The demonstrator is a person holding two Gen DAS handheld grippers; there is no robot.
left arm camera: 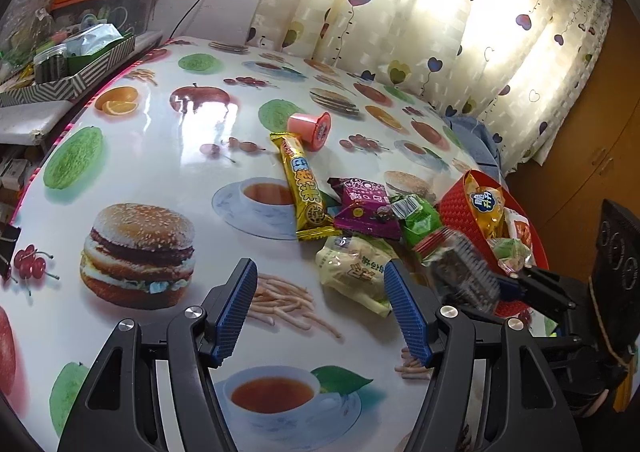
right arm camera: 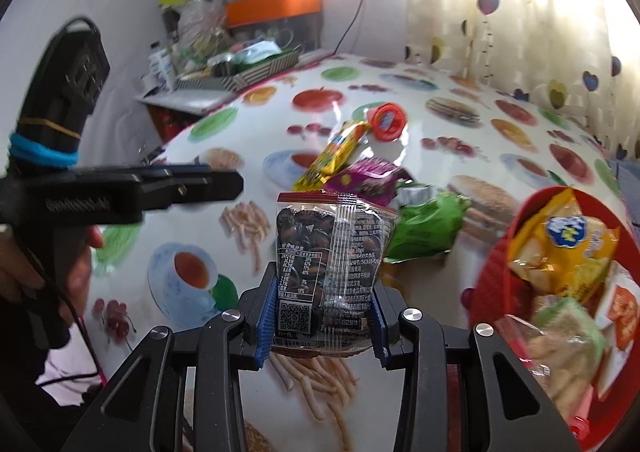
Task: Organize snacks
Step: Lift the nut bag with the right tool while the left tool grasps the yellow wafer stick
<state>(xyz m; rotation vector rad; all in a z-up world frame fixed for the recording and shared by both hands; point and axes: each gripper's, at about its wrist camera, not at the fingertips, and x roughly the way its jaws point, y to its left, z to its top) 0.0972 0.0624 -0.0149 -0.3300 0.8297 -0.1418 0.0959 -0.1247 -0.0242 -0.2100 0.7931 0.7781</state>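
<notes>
surface printed with burgers, fruit and teacups carries a red basket at the right, already holding a yellow packet and other wrapped snacks, with a loose pile beside it: a long yellow bar, a purple packet, a green packet, a pale packet and a pink jelly cup farther back. right hand-held gripper is clamped on a clear packet of dark seeds, held upright above the surface near the basket, while the left hand-held gripper hangs over the surface with its jaws apart and nothing between them.
</notes>
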